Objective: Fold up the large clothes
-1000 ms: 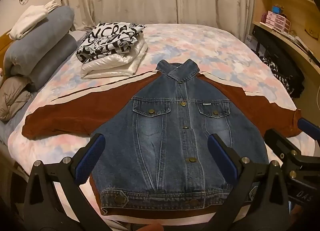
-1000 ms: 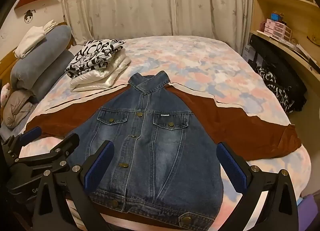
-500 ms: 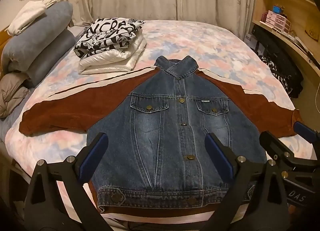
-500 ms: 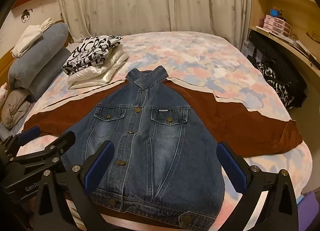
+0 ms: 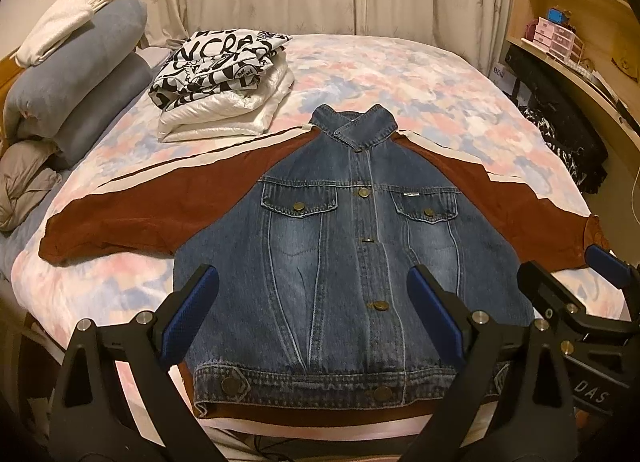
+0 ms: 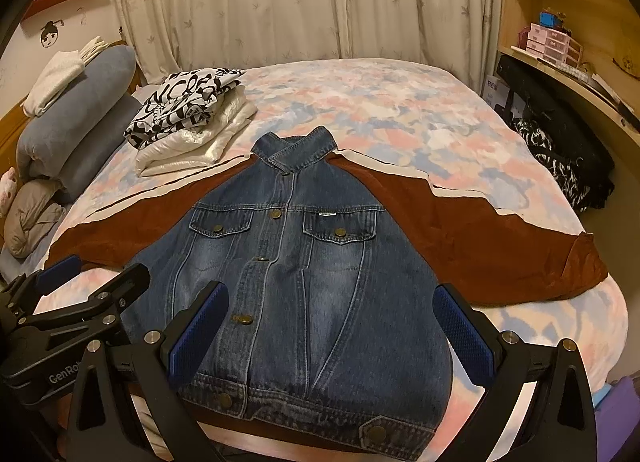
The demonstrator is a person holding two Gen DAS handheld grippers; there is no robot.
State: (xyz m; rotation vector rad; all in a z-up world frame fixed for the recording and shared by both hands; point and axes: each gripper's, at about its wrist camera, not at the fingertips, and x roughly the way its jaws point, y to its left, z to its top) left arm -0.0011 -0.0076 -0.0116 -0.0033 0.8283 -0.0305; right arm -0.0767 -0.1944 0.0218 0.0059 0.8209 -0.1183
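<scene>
A blue denim jacket (image 5: 348,254) with rust-brown sleeves lies flat and buttoned, front up, on the bed, sleeves spread to both sides; it also shows in the right wrist view (image 6: 304,282). My left gripper (image 5: 312,318) is open and empty, hovering above the jacket's lower hem. My right gripper (image 6: 332,334) is open and empty, also above the lower part of the jacket. Each gripper shows in the other's view: the right one (image 5: 576,282) and the left one (image 6: 92,278).
The bed (image 5: 400,74) has a floral pink-and-blue cover. A stack of folded clothes (image 5: 224,86) sits at the back left. Grey pillows and bedding (image 5: 76,78) lie along the left side. Wooden shelves (image 5: 580,42) and a black bag stand at the right.
Both grippers have shifted slightly forward and down toward the jacket, which appears a little larger. Both stay open; the jacket has not moved.
</scene>
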